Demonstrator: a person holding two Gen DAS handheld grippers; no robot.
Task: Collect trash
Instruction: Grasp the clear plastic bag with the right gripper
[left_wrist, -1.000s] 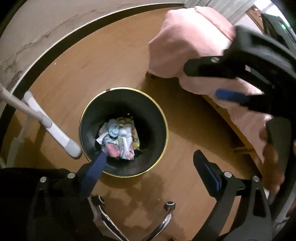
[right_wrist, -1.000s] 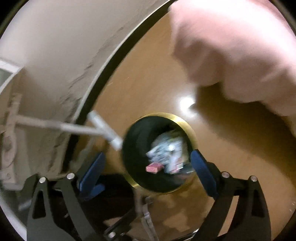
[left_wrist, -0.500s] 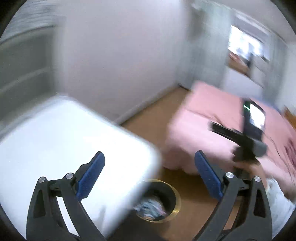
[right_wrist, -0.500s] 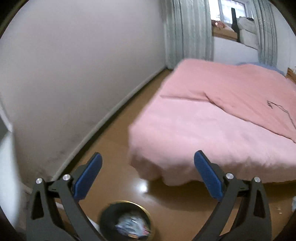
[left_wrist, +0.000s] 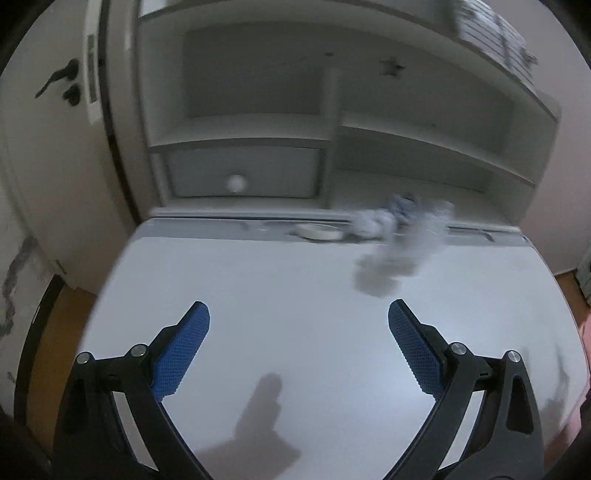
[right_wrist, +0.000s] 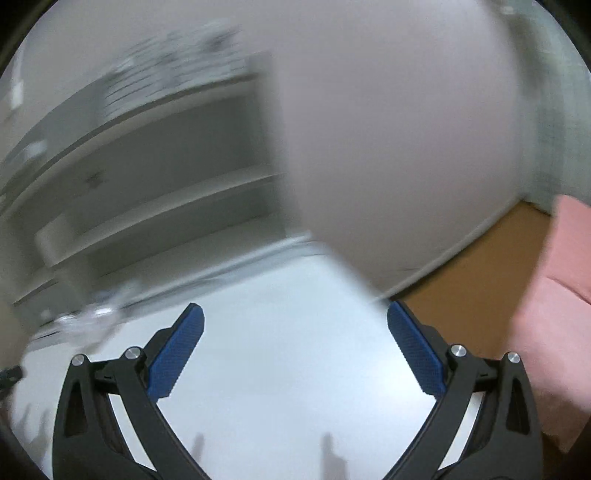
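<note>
Hovering over a white tabletop, the left gripper is being shown from its own wrist camera with its blue-padded jaws spread wide and nothing lying between them. Crumpled trash, pale with bluish parts and badly blurred, is being seen at the far right of the tabletop, well ahead of the right-hand jaw and apart from it. A small white ring-shaped object, too blurred to be identified, is lying just beside the trash at the tabletop's back edge. A white shelf unit is standing behind, with a drawer and its round knob being shown at lower left of it. A door with a dark handle is being glimpsed at the far left, and shadows are being cast on the near part of the tabletop.

From the right wrist camera, the right gripper is being shown over the same tabletop, its jaws likewise standing wide and empty. The trash is being seen only as a pale smear at the far left, well away from the jaws. The shelf unit is being blurred across the upper left. A plain wall, a brown floor and a pink bed cover are being shown to the right.
</note>
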